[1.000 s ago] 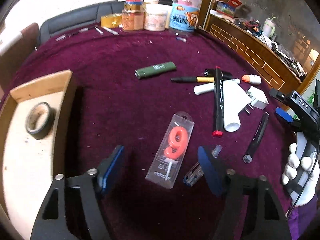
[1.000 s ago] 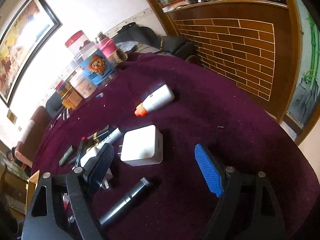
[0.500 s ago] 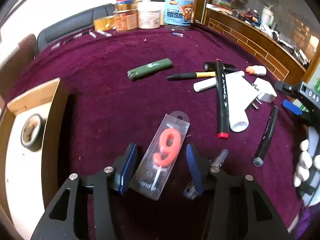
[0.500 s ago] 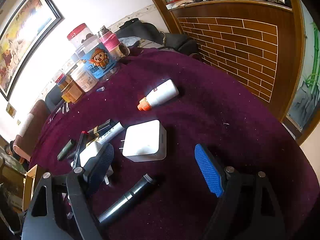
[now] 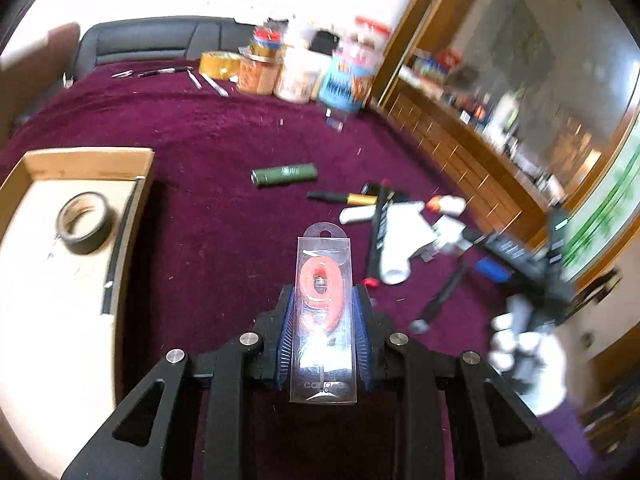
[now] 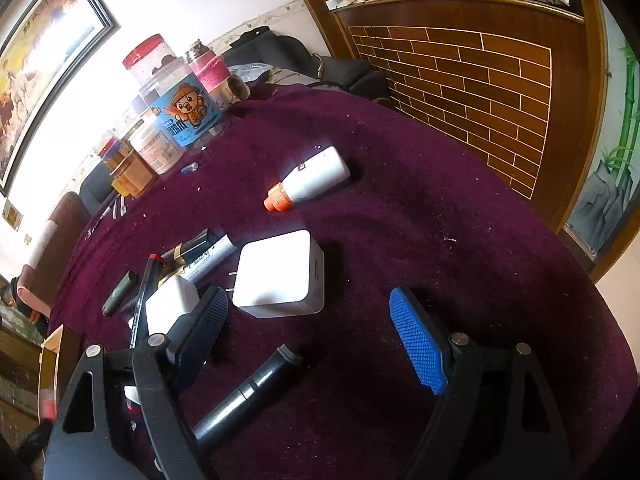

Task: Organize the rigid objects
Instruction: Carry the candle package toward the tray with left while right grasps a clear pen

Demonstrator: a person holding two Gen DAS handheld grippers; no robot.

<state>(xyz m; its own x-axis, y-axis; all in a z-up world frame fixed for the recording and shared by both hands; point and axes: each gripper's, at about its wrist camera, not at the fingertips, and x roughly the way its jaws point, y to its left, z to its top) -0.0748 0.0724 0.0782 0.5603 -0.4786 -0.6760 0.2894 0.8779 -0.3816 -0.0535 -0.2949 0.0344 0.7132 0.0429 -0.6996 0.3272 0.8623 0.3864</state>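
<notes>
Blown-out wall glare, fisheye-bent edges; left view motion-blurred rightward.

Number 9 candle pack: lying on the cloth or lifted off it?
Lifted, apparently: the candle pack sits between the left gripper pads, jaws closing on its sides, clear of the purple tablecloth.

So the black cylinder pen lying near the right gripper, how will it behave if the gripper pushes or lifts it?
The black pen looks round and smooth, so a sideways push would probably roll it on the purple cloth. It looks stiff and probably light. Its glossy barrel may slip between the pads of the open right gripper, so gripping across the middle seems safer.
</notes>
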